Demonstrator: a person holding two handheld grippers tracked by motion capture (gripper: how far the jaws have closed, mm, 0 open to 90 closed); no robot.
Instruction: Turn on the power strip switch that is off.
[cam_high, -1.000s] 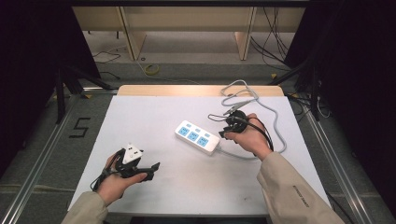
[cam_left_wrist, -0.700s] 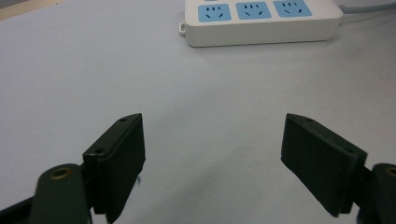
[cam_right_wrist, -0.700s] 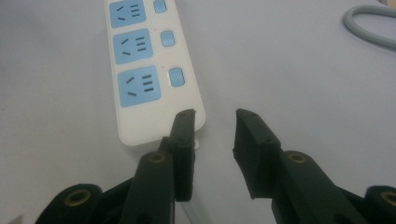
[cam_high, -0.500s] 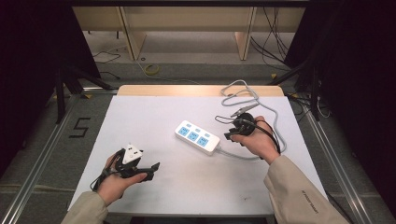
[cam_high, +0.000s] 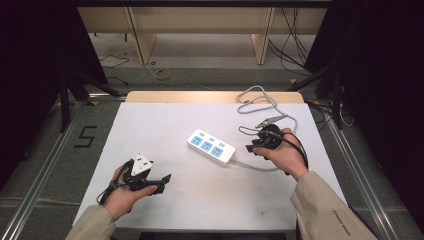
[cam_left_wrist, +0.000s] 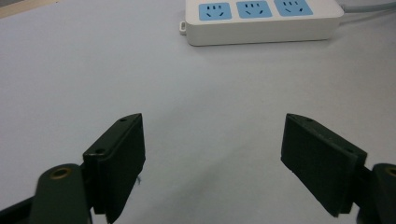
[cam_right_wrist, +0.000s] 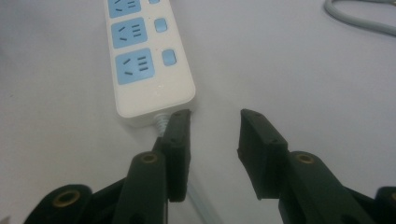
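A white power strip (cam_high: 211, 146) with blue sockets lies at the middle of the white table (cam_high: 165, 115), and its grey cable (cam_high: 260, 99) loops off to the far right. My right gripper (cam_high: 252, 149) stands open just right of the strip's cable end. In the right gripper view the strip (cam_right_wrist: 149, 60) lies ahead of the right gripper (cam_right_wrist: 215, 135), whose left jaw sits over the cable (cam_right_wrist: 161, 122) where it leaves the strip. My left gripper (cam_high: 162, 183) rests at the near left, open and empty. In the left gripper view its jaws (cam_left_wrist: 212, 158) stand wide apart, with the strip (cam_left_wrist: 261, 21) far ahead.
Another bend of the grey cable (cam_right_wrist: 359, 18) lies on the table to the right of the strip. A wooden strip (cam_high: 210, 96) edges the table's far side. Black drapes and metal floor rails (cam_high: 45, 165) flank the table.
My right gripper has drifted slightly to the right and toward the person, staying open. The left gripper and the power strip have not moved.
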